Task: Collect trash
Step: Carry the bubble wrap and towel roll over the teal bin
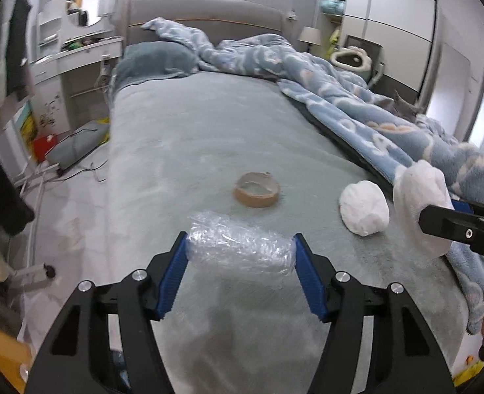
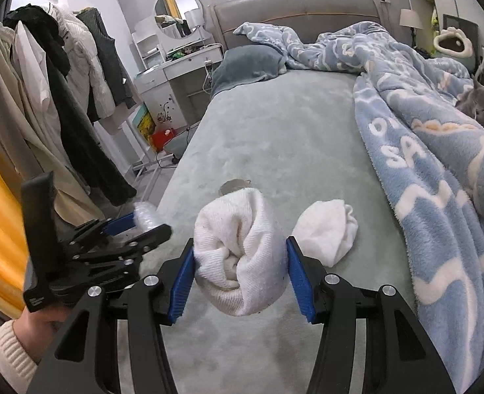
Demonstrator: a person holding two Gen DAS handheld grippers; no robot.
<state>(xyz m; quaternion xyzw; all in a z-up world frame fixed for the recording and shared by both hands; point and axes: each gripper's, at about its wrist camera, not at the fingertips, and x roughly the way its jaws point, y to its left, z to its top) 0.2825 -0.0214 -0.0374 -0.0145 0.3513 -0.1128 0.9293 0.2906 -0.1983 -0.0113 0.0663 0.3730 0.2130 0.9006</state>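
In the left wrist view, a wad of bubble wrap [image 1: 240,246] is clamped between the blue pads of the left gripper [image 1: 240,256], above the grey bed [image 1: 192,131]. A tape roll [image 1: 256,189] is seen lying flat on the bed just beyond the wrap. To the right, a white sock [image 1: 364,208] lies on the bed near the blue blanket [image 1: 357,98]. A rolled sock [image 1: 419,210] is held up at the right edge by the right gripper [image 1: 429,220].

In the right wrist view, the rolled sock [image 2: 242,256] is pinched between the pads of the right gripper [image 2: 241,262], above the bed [image 2: 274,124]. The white sock [image 2: 327,229] lies just beyond to the right, beside the blanket [image 2: 422,164]. The tape roll [image 2: 232,185] is mostly hidden behind the rolled sock. The left gripper [image 2: 149,223] is seen at the left, closed on the bubble wrap [image 2: 146,218]. A grey cat [image 2: 481,106] rests on the blanket.
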